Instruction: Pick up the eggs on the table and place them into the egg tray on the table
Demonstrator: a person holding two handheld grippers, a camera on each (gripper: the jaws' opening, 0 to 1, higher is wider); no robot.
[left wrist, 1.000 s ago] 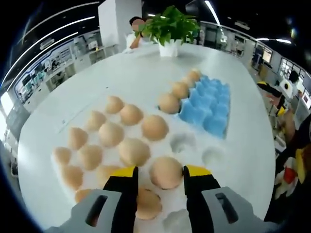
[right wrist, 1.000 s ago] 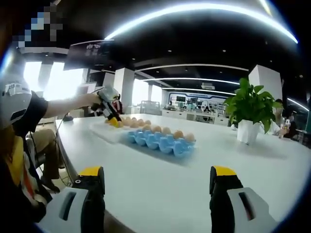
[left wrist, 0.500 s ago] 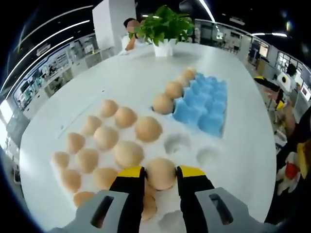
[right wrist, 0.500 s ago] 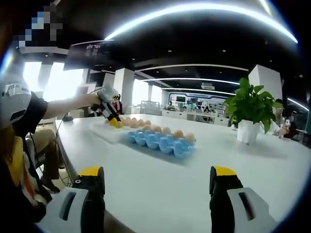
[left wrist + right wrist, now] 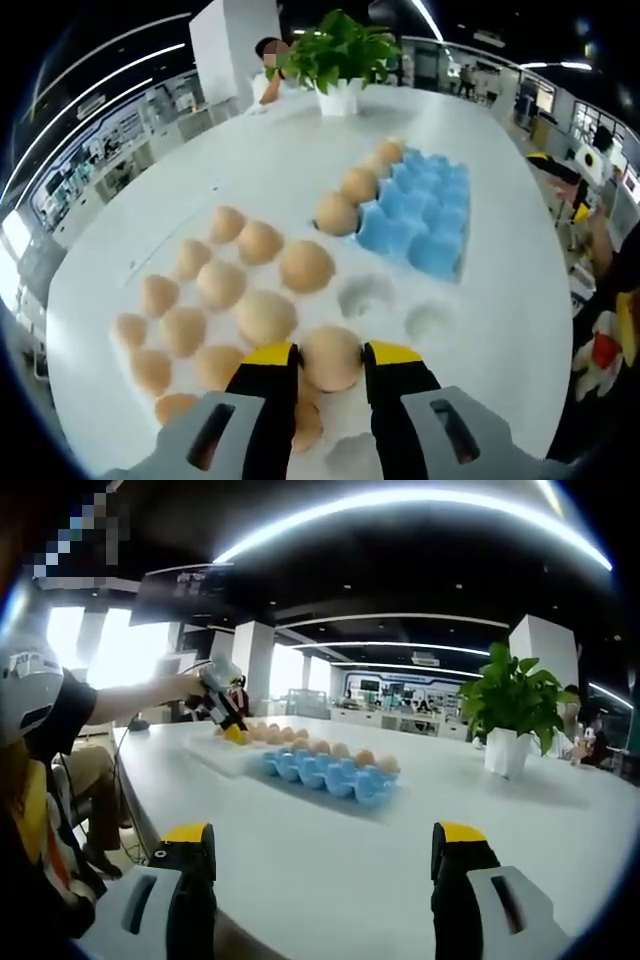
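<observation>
In the left gripper view my left gripper [image 5: 331, 358] is shut on a brown egg [image 5: 332, 357] over the white foam holder [image 5: 385, 330], where several more brown eggs [image 5: 264, 316] sit. Beyond it lies the blue egg tray [image 5: 425, 215] with three eggs [image 5: 338, 213] along its left edge. In the right gripper view my right gripper [image 5: 325, 865] stands open over bare table, with nothing between its jaws. Far off there I see the blue egg tray [image 5: 330, 772], the row of eggs [image 5: 340, 749] behind it, and the left gripper [image 5: 224, 708] held in a person's hand.
A potted green plant [image 5: 340, 55] stands at the far end of the white table [image 5: 270, 150]; the plant [image 5: 512, 705] is also at the right in the right gripper view. Empty hollows [image 5: 365, 293] show in the foam holder. A seated person [image 5: 40, 770] is at the left.
One second ago my left gripper was open around the egg; it has since shut on it. The right gripper has not moved.
</observation>
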